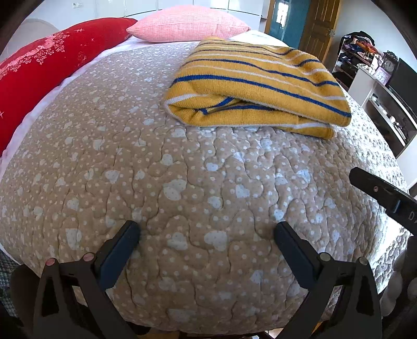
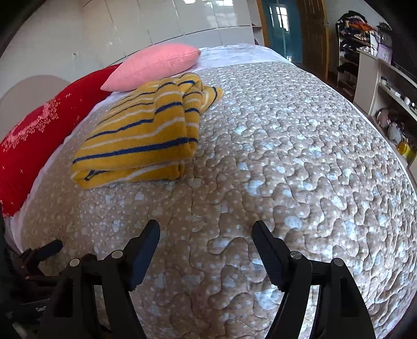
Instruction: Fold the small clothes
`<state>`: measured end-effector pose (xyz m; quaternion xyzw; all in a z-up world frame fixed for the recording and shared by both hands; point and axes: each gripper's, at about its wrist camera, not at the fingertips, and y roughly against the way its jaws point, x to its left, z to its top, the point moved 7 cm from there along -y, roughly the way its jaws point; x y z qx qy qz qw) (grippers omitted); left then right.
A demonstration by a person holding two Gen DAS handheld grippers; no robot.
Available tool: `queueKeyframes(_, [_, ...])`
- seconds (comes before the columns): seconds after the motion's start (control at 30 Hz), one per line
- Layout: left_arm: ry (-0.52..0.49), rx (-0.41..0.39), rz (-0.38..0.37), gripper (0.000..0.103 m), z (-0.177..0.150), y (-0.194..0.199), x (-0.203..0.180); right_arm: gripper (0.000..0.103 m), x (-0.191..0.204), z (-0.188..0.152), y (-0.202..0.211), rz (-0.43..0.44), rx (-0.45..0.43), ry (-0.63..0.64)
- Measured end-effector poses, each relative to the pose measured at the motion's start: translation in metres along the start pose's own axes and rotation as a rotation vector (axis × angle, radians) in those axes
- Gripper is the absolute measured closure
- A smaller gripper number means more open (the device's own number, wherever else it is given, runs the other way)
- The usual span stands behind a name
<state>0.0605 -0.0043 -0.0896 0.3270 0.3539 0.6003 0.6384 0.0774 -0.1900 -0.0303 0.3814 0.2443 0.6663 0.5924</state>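
**Both grippers empty above the quilt, sweater folded farther up the bed**

The left gripper (image 1: 207, 234) hangs over the quilt (image 1: 182, 182) with its jaws spread wide and nothing between them. The right gripper (image 2: 206, 232) is likewise released, its fingers parted over bare quilt, gripping nothing; in the left wrist view one of its black fingers reaches in from the right edge. Beyond both, the yellow sweater (image 1: 258, 86) with blue and white stripes lies folded on the quilt, well apart from either gripper. Behind the sweater sits a pink pillow (image 1: 187, 23), and to the sweater's left a red pillow (image 1: 44, 67) runs along the quilt's edge. To the sweater's right, off the bed, stand shelves (image 1: 385, 104).
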Motion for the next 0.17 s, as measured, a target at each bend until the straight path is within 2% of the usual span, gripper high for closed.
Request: queueKeyframes(0.17, [-0.003, 0.004, 0.009, 0.0, -0.0016, -0.0001, -0.0014, 0.022, 0.0034, -0.0007, -0.0018, -0.007, 0.001, 0.016])
